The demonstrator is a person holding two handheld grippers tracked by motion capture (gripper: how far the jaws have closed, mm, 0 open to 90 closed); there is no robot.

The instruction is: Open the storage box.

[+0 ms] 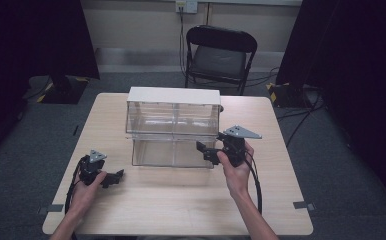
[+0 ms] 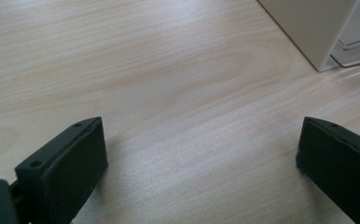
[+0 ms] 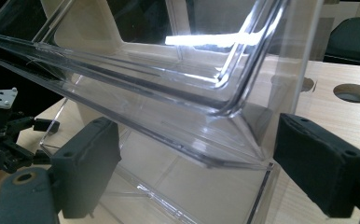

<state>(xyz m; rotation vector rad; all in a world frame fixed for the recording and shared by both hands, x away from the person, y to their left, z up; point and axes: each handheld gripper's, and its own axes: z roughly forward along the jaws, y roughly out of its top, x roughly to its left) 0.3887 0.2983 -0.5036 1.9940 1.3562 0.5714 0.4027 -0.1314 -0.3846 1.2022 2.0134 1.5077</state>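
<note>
A clear two-tier drawer unit with a white top stands in the middle of the wooden table. My right gripper is at the right end of its lower tier, pointing left. In the right gripper view its jaws stand wide apart, with a corner of the clear unit between them; I see neither pad pressing on it. My left gripper rests low over bare table at the front left, open, with nothing between its jaws. The unit's white corner lies ahead of it to the right.
A black folding chair stands behind the table. Two round holes are cut in the tabletop near the unit. Dark curtains hang on both sides. A cable trails from each gripper toward the front edge. The other gripper appears at the left of the right gripper view.
</note>
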